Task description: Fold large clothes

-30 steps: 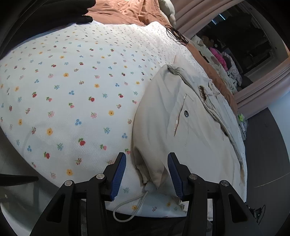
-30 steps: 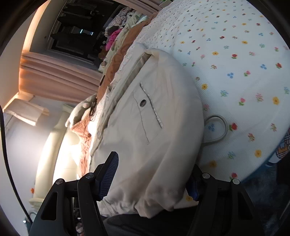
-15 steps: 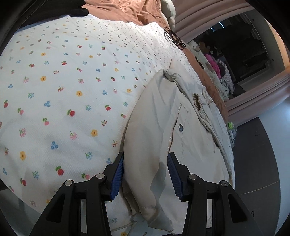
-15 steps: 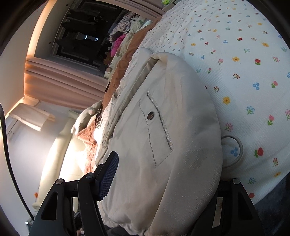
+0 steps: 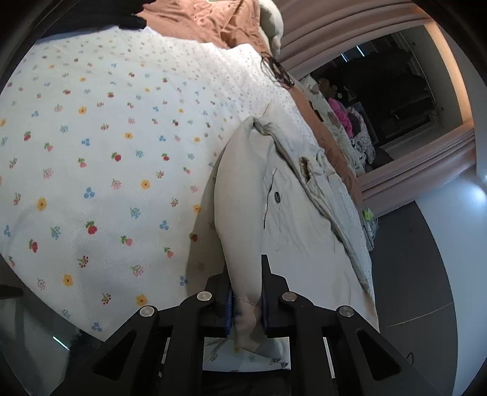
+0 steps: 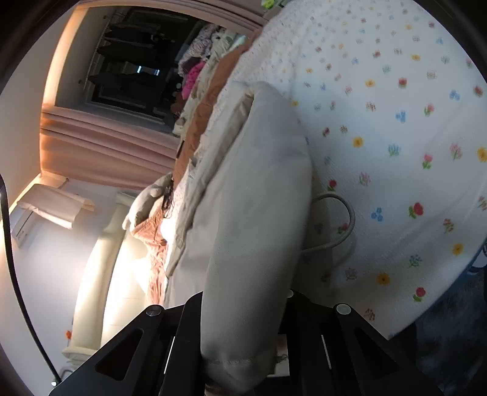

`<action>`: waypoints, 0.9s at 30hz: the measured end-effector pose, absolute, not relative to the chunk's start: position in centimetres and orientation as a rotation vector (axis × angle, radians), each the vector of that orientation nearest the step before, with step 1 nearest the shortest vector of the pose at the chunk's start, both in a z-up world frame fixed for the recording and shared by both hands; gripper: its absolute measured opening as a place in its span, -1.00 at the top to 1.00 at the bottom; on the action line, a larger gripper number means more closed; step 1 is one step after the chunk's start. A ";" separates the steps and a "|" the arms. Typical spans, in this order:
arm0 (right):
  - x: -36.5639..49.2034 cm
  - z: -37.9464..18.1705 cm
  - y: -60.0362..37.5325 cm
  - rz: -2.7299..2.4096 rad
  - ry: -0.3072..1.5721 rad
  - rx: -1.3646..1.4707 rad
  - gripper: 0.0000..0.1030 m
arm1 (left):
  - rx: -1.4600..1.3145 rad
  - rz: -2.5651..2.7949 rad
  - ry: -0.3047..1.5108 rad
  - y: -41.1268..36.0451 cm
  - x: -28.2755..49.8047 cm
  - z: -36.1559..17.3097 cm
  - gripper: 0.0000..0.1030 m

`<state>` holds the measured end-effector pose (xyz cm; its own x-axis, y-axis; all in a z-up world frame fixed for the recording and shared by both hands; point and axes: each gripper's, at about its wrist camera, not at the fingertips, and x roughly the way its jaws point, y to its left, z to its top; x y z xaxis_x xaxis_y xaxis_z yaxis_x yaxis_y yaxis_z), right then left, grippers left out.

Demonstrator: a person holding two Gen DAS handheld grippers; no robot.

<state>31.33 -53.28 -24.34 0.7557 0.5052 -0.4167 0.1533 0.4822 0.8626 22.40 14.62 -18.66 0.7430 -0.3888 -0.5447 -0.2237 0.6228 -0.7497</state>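
Note:
A beige garment with a buttoned pocket lies along the edge of a flower-printed bed sheet. My left gripper is closing its jaws on a bunched fold of the garment's near hem, and the blue pads press the cloth from both sides. In the right wrist view the same beige garment rises in a thick fold between the arms of my right gripper. Its jaws are closing on the fold, and the cloth hides the fingertips. A pale drawstring loop lies on the sheet beside the fold.
A rust-brown blanket and a pillow lie at the head of the bed. A black cord rests on the sheet's far edge. Piled clothes and pink curtains stand beyond the bed. Dark floor lies to the right.
Both grippers have gone from wide apart to pinched on the garment's near edge. The cloth now stands up in a ridge between each pair of jaws. The drawstring has left the left view.

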 end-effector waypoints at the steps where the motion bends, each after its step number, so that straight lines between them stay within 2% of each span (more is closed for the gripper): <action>1: 31.0 -23.6 -53.4 0.241 0.698 1.066 0.83 | -0.915 -0.111 0.735 14.6 22.0 -18.0 0.75; 27: 18.5 -6.8 -52.8 0.417 0.396 0.987 0.84 | -0.940 -0.247 0.355 15.7 6.5 -1.2 0.77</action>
